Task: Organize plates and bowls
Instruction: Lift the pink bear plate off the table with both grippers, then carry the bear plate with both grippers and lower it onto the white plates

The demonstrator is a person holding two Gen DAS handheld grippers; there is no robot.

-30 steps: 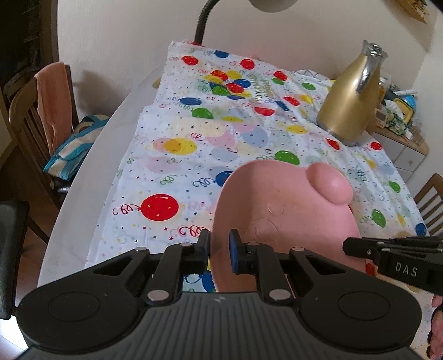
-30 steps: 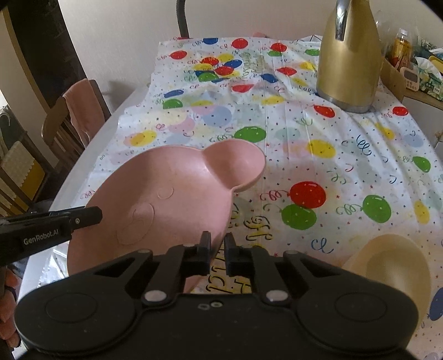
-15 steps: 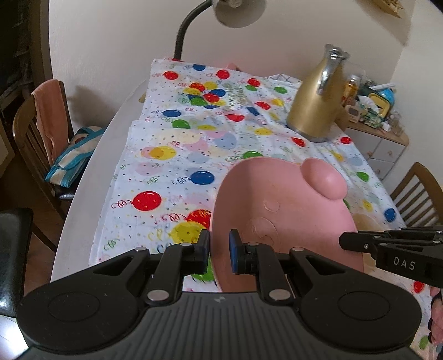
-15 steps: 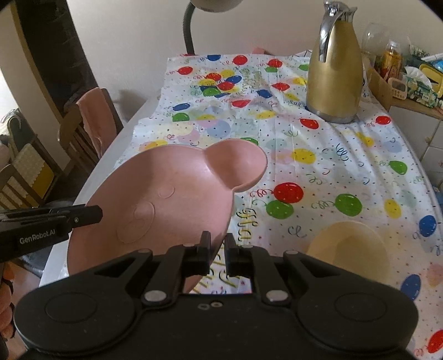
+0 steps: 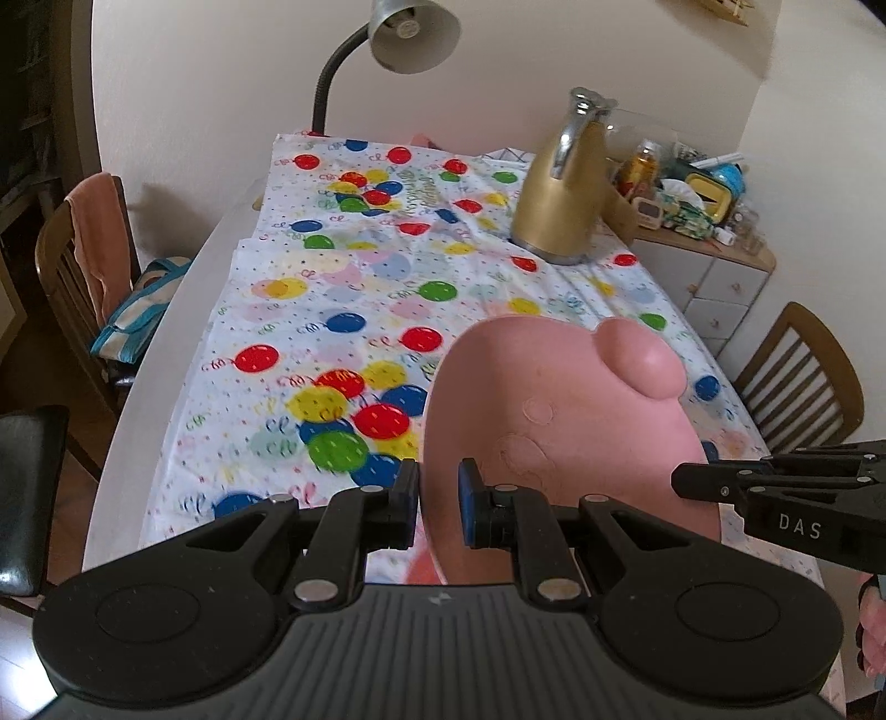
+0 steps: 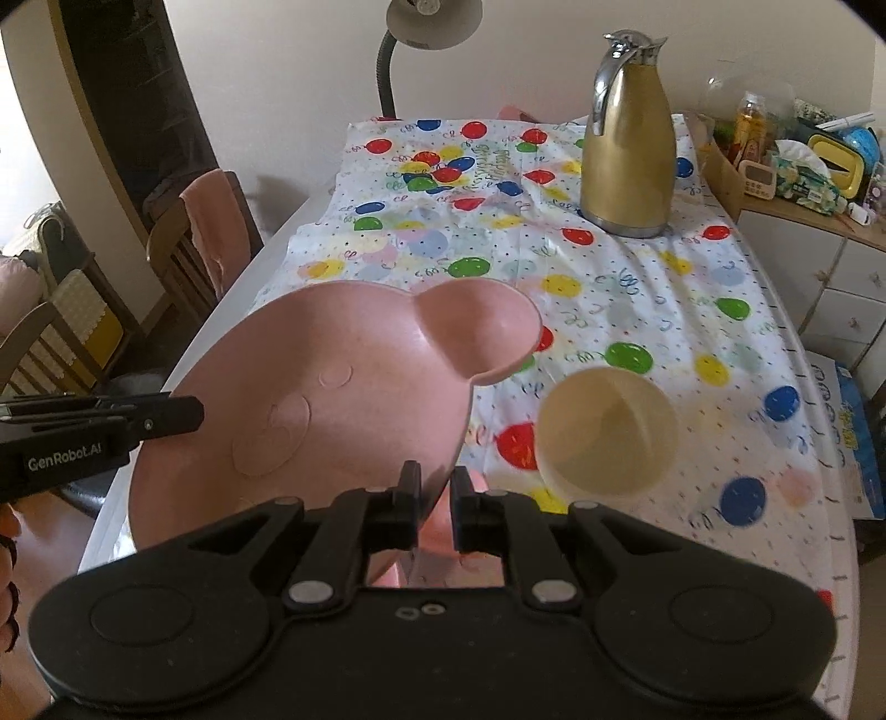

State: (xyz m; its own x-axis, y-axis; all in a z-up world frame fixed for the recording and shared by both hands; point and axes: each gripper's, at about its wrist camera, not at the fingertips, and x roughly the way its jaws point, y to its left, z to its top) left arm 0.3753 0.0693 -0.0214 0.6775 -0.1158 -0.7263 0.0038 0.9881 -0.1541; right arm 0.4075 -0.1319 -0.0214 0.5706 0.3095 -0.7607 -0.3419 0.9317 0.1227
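Note:
A pink bear-shaped plate with a round ear is held tilted above the table, its underside toward the left wrist view and its hollow face toward the right wrist view. My left gripper is shut on its near left rim. My right gripper is shut on its near right rim. A cream bowl sits on the balloon tablecloth to the right of the plate. A second pink item shows partly under the plate.
A gold thermos jug stands at the far right of the table. A desk lamp rises at the far edge. Wooden chairs flank the table. A cluttered sideboard stands to the right.
Both grippers have pulled back and up with the pink plate. More of the table now shows, and the cream bowl has come fully into the right wrist view.

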